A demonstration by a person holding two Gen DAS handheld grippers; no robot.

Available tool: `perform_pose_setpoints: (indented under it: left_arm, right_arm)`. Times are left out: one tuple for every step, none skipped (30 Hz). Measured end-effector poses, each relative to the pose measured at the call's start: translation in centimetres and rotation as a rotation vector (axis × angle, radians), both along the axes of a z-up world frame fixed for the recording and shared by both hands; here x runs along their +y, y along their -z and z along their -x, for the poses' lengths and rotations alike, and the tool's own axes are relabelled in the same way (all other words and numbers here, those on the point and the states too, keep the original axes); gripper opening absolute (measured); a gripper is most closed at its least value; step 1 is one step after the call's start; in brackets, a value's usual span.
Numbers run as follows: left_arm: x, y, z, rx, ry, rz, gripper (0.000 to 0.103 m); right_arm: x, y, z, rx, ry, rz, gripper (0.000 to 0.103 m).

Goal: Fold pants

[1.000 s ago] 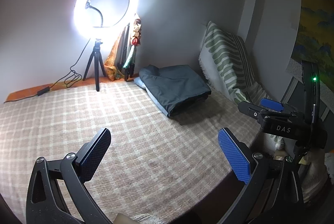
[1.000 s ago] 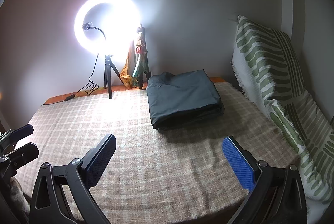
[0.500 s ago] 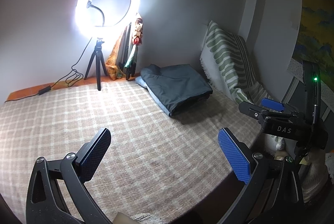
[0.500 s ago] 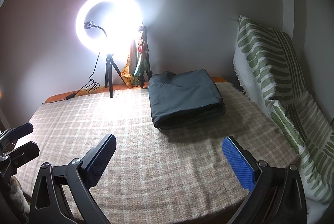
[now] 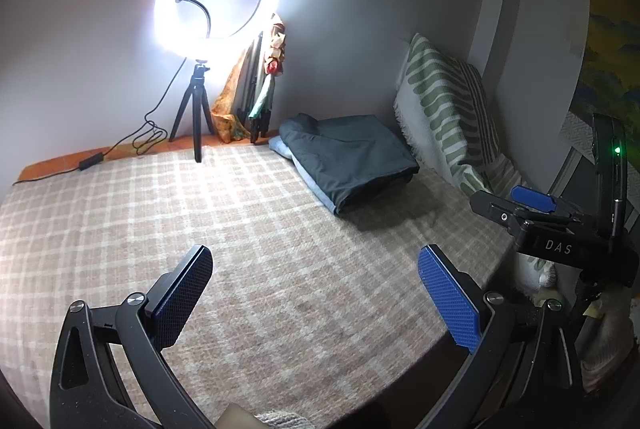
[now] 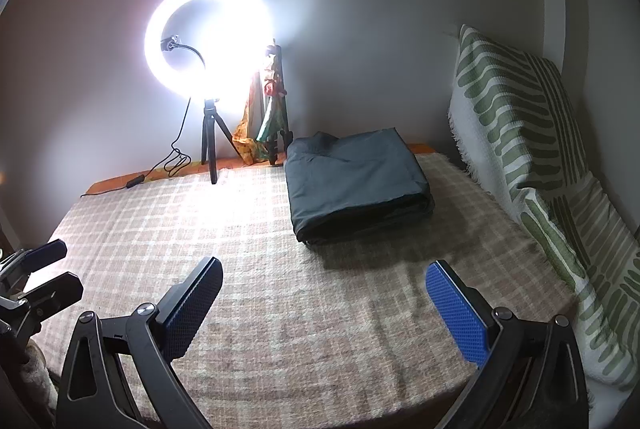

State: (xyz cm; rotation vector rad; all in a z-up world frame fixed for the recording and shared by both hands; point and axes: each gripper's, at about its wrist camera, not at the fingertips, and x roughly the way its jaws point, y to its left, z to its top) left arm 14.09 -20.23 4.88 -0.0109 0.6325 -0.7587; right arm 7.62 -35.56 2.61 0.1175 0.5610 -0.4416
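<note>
Dark grey pants lie folded in a neat stack at the far right of the checked bed cover, on top of a light blue folded garment. They also show in the right wrist view. My left gripper is open and empty, low over the near edge of the bed, well short of the pants. My right gripper is open and empty too, near the front edge. The right gripper also shows at the right of the left wrist view; the left one shows at the left edge of the right wrist view.
A lit ring light on a small tripod stands at the back by the wall, its cable trailing left. Colourful cloth and sticks lean beside it. A green-striped cushion lines the right side.
Both grippers have drifted slightly back and up; the scene has shifted a little in each view. The pants have not moved and both grippers stay open.
</note>
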Motion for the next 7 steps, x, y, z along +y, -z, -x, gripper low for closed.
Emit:
perform_pose_setpoints:
  left_arm:
    - [-0.07,0.07,0.04,-0.004,0.000,-0.004,0.102]
    - [-0.16,0.15,0.08,-0.008,0.001,-0.009,0.102]
    - [-0.20,0.19,0.08,-0.012,0.002,-0.012,0.102]
    - [-0.23,0.24,0.12,-0.018,-0.002,-0.015,0.102]
    - [-0.24,0.27,0.11,-0.021,-0.003,-0.018,0.102]
    - [-0.26,0.29,0.03,-0.018,-0.001,-0.019,0.102]
    - [-0.24,0.32,-0.04,-0.016,0.000,-0.021,0.102]
  right_arm:
    - [-0.07,0.04,-0.11,0.001,0.000,-0.001,0.103]
    - [-0.12,0.15,-0.17,0.003,0.000,-0.003,0.103]
    - [-0.22,0.26,-0.17,0.005,0.000,-0.006,0.103]
    - [-0.26,0.31,-0.25,0.005,0.000,-0.009,0.103]
    - [-0.34,0.40,-0.26,0.006,0.000,-0.010,0.103]
    - [-0.40,0.46,-0.32,0.007,0.000,-0.011,0.103]
    - [-0.54,0.57,-0.40,0.008,0.000,-0.013,0.103]
